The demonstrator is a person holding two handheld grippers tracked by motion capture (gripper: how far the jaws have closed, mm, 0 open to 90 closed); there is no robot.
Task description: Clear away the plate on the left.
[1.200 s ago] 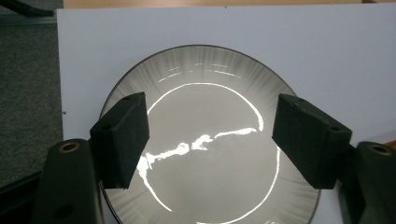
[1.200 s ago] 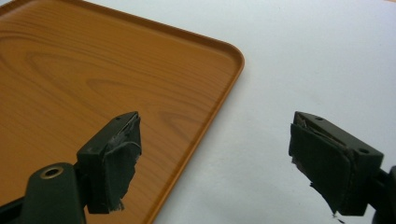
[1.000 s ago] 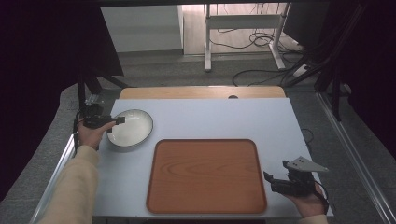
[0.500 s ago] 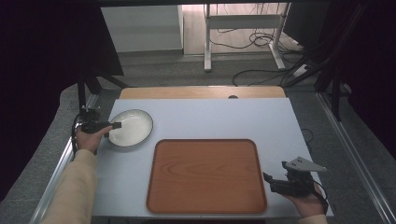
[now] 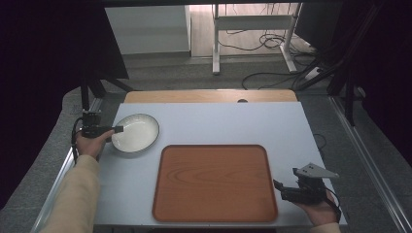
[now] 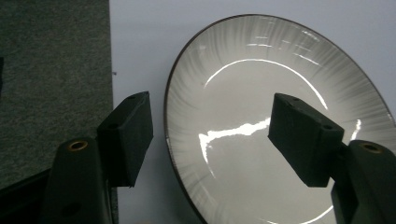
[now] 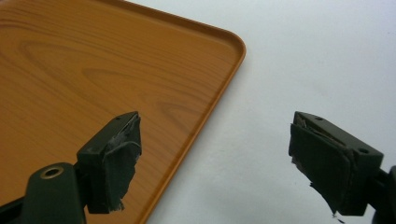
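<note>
A wooden tray (image 5: 214, 182) lies at the middle of the desk (image 5: 233, 121) near its front edge, just beside the plate (image 5: 135, 132) and apart from it. The plate sits near the desk's left edge. My left gripper (image 6: 212, 140) is spread wide, one jaw outside the plate's rim, the other over its bowl. My right gripper (image 7: 215, 158) rests wide apart at the front right corner, holding nothing.

Lab: bare table (image 5: 214, 121), floor cables (image 5: 272, 77), metal frame (image 5: 216, 39).
</note>
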